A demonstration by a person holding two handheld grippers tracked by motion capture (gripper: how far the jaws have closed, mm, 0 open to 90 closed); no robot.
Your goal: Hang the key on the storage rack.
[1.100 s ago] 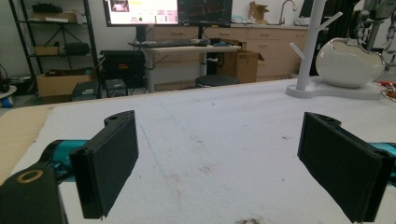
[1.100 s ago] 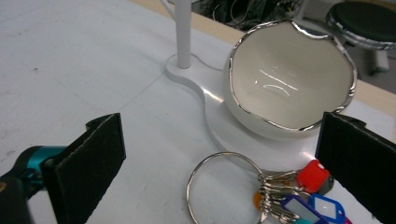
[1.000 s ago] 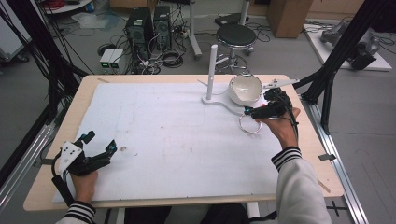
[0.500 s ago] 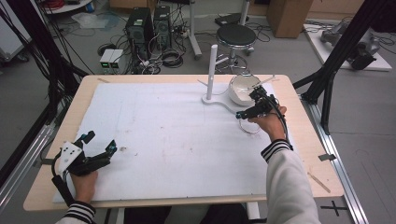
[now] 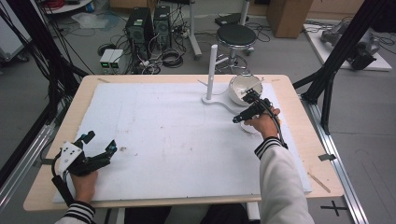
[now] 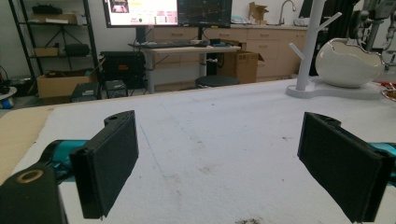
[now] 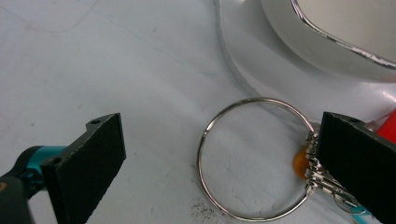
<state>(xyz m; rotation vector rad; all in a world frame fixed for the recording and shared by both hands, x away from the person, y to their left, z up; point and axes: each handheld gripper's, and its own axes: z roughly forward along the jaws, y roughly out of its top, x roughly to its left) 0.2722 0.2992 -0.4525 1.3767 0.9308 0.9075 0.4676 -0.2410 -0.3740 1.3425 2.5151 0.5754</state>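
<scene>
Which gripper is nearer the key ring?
Right. The right gripper hovers directly over the key ring, fingers open around it. The left gripper sits at the table's opposite near corner.

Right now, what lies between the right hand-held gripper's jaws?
In the right gripper view, the metal key ring lies flat on the white mat between the open right hand-held gripper jaws, ungripped.

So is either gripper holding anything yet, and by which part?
Nothing held. The right gripper is open over the metal ring on the mat; the left gripper is open over bare mat.
</scene>
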